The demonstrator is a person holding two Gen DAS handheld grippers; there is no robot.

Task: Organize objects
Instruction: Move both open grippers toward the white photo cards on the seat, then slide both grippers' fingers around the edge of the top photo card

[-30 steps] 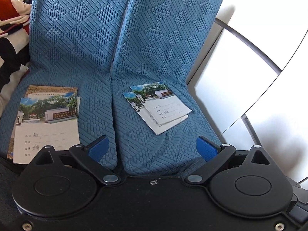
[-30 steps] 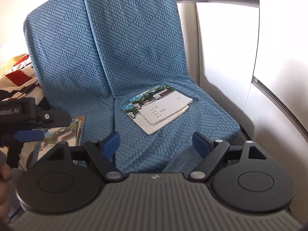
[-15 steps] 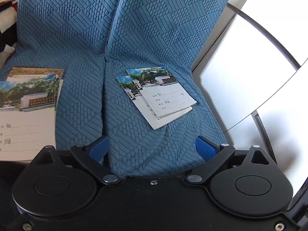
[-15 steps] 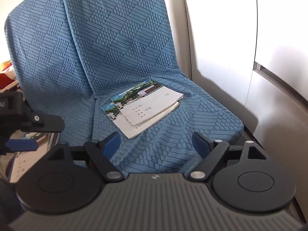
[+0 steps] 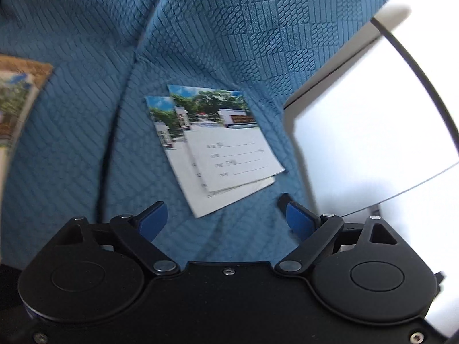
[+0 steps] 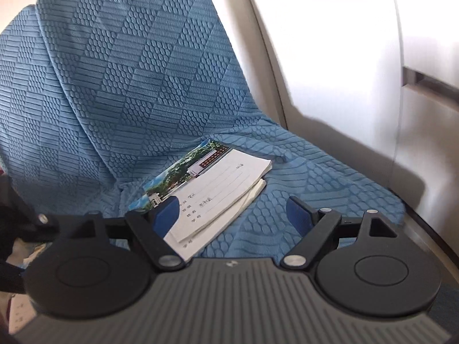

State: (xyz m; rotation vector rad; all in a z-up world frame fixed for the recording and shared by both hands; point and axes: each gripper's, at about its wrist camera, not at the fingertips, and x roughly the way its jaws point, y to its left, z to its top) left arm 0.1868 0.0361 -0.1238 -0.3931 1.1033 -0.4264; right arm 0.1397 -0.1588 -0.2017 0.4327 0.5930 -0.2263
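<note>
Blue seat [image 6: 330,172] holds two notebooks [image 5: 229,154]; left gripper [image 5: 226,220] closing empty; right gripper [image 6: 232,215] agape.

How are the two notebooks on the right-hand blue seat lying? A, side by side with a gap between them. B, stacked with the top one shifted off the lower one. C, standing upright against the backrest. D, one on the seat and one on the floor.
B: the top notebook lies flat on the lower notebook, shifted so that the lower one's left and front edges stick out, on the blue seat.
</note>
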